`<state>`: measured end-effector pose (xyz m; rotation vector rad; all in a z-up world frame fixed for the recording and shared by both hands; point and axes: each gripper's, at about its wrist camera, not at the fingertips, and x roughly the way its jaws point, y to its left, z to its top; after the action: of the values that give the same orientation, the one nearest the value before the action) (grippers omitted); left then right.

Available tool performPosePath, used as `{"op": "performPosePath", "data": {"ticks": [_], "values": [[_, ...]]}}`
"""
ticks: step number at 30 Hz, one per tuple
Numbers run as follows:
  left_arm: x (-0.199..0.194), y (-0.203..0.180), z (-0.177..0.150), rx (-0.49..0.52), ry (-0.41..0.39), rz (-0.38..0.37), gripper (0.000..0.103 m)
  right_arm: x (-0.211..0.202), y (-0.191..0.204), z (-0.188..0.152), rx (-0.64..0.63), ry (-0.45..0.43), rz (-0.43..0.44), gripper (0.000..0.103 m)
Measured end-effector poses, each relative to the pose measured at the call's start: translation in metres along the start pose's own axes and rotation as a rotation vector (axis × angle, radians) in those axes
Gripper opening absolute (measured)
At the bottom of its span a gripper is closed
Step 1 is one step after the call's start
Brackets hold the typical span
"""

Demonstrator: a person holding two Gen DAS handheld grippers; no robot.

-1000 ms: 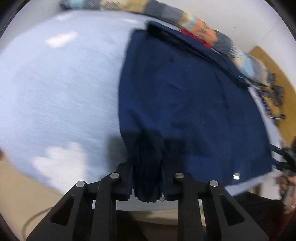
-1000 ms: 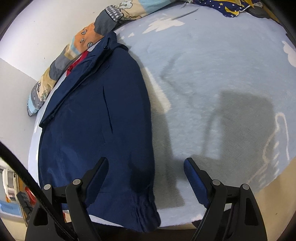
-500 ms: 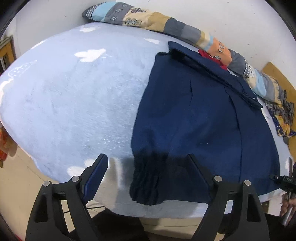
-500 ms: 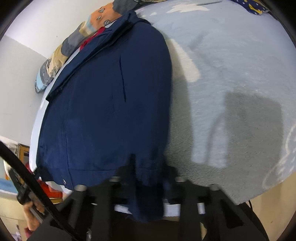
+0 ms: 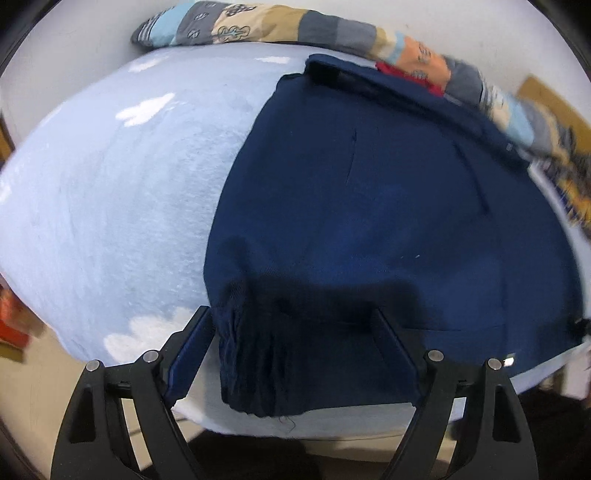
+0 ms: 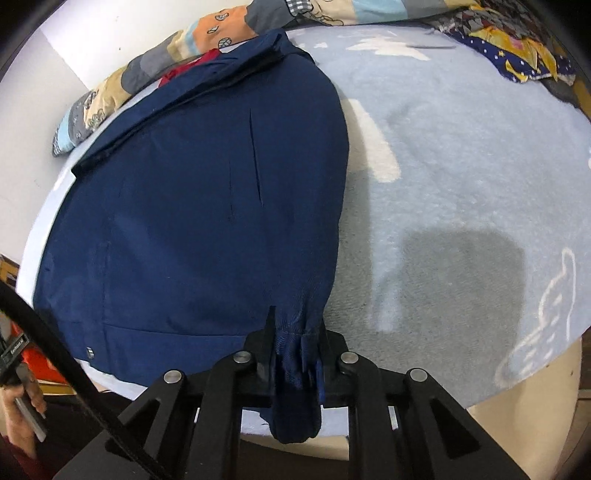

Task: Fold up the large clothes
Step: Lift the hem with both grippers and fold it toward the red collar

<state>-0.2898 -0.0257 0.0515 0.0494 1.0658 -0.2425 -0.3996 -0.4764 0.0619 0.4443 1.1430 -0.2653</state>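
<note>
navy jacket (image 6: 192, 206) flat on blue cloud-print bedspread (image 6: 461, 147) (white walls) | right gripper (image 6: 295, 363) clamps cuff | left gripper (image 5: 291, 350) agape

The left hand-held gripper (image 5: 293, 354), clamped on the navy jacket's (image 5: 369, 206) gathered cuff (image 5: 255, 365) a second ago, now stands spread wide around it. The right hand-held gripper (image 6: 295, 363), then wide apart, now pinches that cuff (image 6: 295, 387).

The jacket (image 5: 369, 206) lies flat on the bed (image 5: 110, 206), its collar toward the pillow (image 5: 280, 29) behind
</note>
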Motion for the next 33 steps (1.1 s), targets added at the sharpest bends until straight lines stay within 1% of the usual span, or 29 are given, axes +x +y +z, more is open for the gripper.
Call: {"op": "performPosePath", "data": {"ticks": [3, 8, 13, 14, 15, 16, 17, 18, 19, 20, 21, 23, 26, 30, 33], "values": [[0.002, -0.005, 0.001, 0.02, -0.037, 0.038, 0.085, 0.003, -0.001, -0.002, 0.027, -0.01, 0.003, 0.018], [0.008, 0.003, 0.0, -0.03, -0.027, 0.005, 0.087, 0.004, -0.013, -0.006, 0.087, -0.024, 0.051, 0.02], [0.01, 0.003, 0.002, -0.003, 0.003, -0.004, 0.088, 0.004, -0.024, -0.007, 0.131, -0.023, 0.098, 0.021], [0.011, 0.003, 0.003, 0.0, 0.006, -0.003, 0.088, 0.004, -0.028, -0.007, 0.15, -0.025, 0.117, 0.023], [0.011, 0.003, 0.003, 0.004, 0.009, -0.002, 0.088, 0.005, -0.031, -0.007, 0.174, -0.022, 0.143, 0.03], [0.01, 0.002, 0.003, 0.011, 0.002, -0.004, 0.078, 0.004, -0.033, -0.006, 0.186, -0.02, 0.163, 0.034], [0.006, -0.001, 0.002, 0.024, -0.013, -0.006, 0.059, 0.004, -0.033, -0.005, 0.184, -0.008, 0.171, 0.035], [0.001, -0.006, 0.002, 0.053, -0.038, 0.011, 0.049, 0.005, -0.03, -0.003, 0.174, 0.003, 0.162, 0.034], [-0.001, -0.009, 0.002, 0.069, -0.049, 0.015, 0.025, 0.005, -0.027, -0.002, 0.169, 0.006, 0.153, 0.031], [-0.003, -0.012, 0.002, 0.084, -0.061, 0.008, 0.022, 0.004, -0.026, -0.002, 0.168, 0.0, 0.138, 0.016], [-0.005, -0.013, 0.002, 0.093, -0.071, 0.013, 0.021, 0.003, -0.023, -0.002, 0.155, -0.005, 0.129, 0.014], [-0.007, -0.012, 0.002, 0.092, -0.075, 0.007, 0.02, -0.004, -0.018, -0.003, 0.143, -0.03, 0.129, 0.012], [-0.02, -0.009, 0.003, 0.084, -0.1, -0.017, 0.019, -0.016, -0.016, -0.006, 0.156, -0.065, 0.153, 0.012], [-0.046, -0.007, 0.0, 0.089, -0.143, -0.053, 0.019, -0.039, -0.015, -0.014, 0.16, -0.111, 0.208, 0.011], [-0.056, -0.003, -0.005, 0.088, -0.142, -0.075, 0.019, -0.054, -0.015, -0.023, 0.149, -0.127, 0.242, 0.011]]}}
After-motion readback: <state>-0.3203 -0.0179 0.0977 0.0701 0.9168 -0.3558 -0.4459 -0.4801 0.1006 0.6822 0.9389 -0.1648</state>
